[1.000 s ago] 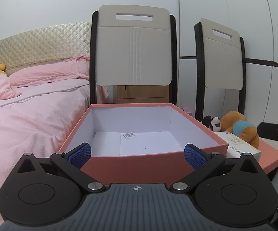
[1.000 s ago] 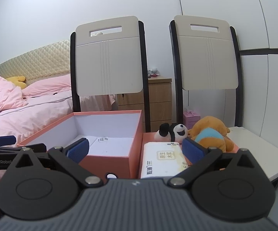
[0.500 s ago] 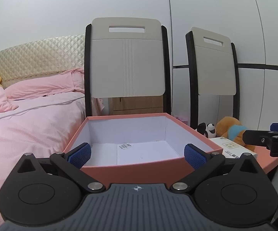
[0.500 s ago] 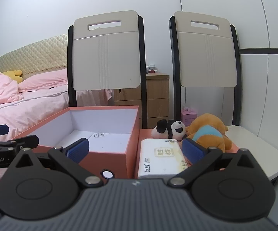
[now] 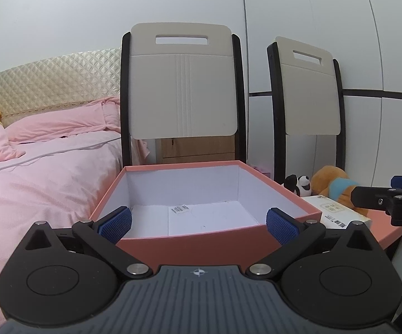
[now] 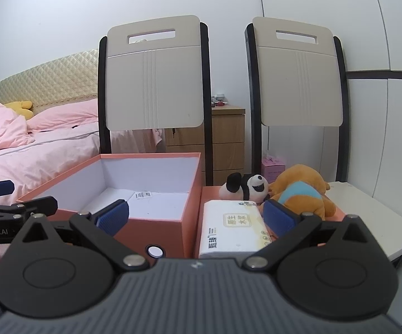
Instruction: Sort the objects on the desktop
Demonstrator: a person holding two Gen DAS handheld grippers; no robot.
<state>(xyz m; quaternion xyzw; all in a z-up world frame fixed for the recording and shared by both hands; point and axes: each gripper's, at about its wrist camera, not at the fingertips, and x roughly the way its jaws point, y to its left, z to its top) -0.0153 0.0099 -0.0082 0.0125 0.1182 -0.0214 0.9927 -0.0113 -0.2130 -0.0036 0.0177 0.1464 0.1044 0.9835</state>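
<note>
An open salmon box point(image 5: 189, 239) with a white inside stands in front of my left gripper point(image 5: 198, 224), which is open and empty at its near wall. The box also shows in the right wrist view point(image 6: 150, 222). To its right, on the salmon lid point(image 6: 209, 192), lie a white tissue pack point(image 6: 231, 228), a panda toy point(image 6: 245, 188) and an orange plush toy point(image 6: 301, 192). My right gripper point(image 6: 195, 217) is open and empty, just short of the tissue pack. Those three items also show in the left wrist view: tissue pack point(image 5: 337, 214), panda point(image 5: 298, 185), orange plush point(image 5: 334, 185).
Two chair backs point(image 6: 156, 75) point(image 6: 298, 75) stand behind the box. A pink bed point(image 5: 34, 181) lies left. A wooden nightstand point(image 6: 226, 139) and a small pink box point(image 6: 273, 168) are behind. A white seat point(image 6: 373, 217) extends right.
Both grippers have drawn back and tilted up a little, so the box and items sit lower in view. Both stay open and empty.
</note>
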